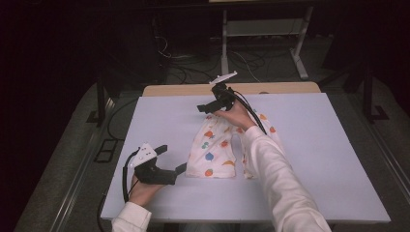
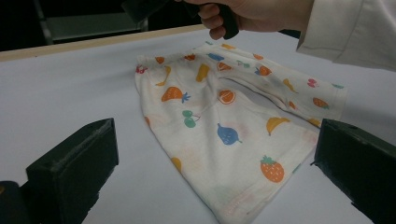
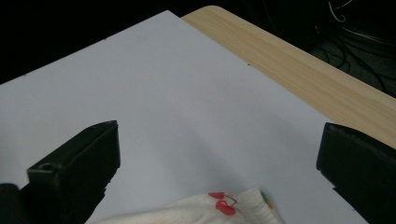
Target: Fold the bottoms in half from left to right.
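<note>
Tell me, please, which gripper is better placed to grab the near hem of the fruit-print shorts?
Left. The left gripper sits open beside the shorts' near hem; the right gripper hovers at the far waistband.

The white worktop [image 1: 145, 121] is evenly lit from above, while the room around it falls to near black. Shadows under my hands are soft and faint, with no glare. My own tongs' views look a little grainy, their black jaws blurred in the foreground.

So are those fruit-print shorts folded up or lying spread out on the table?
Spread out. The shorts lie flat on the white table with both legs apart, though one leg shows a few wrinkles.
</note>
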A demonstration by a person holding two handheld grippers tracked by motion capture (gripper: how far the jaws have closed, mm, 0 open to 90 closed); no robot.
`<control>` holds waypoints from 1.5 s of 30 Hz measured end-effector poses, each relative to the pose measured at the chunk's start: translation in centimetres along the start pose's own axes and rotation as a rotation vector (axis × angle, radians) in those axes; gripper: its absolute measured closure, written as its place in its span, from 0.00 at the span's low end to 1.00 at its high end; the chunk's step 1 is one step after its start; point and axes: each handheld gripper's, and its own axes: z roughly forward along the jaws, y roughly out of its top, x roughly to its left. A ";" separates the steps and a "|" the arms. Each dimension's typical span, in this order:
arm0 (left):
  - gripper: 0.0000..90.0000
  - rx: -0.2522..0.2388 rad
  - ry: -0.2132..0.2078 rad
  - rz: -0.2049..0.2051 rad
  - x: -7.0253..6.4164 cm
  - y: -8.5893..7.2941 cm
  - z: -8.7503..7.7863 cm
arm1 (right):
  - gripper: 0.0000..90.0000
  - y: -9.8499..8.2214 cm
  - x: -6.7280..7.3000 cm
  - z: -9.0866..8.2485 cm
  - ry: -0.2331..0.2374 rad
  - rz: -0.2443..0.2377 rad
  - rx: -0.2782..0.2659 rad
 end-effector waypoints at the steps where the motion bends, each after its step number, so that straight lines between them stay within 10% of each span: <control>1: 0.00 -0.001 0.000 -0.001 0.0 0.0 0.0 | 0.00 -0.1 0.0 0.1 -0.009 -0.002 0.005; 25: 0.00 0.004 -0.002 0.002 0.0 0.0 0.0 | 0.18 -1.1 -2.7 2.6 0.027 0.121 0.175; 45: 0.00 -0.004 -0.002 0.001 0.0 0.0 0.0 | 0.66 -1.7 -3.4 3.5 0.052 0.153 0.228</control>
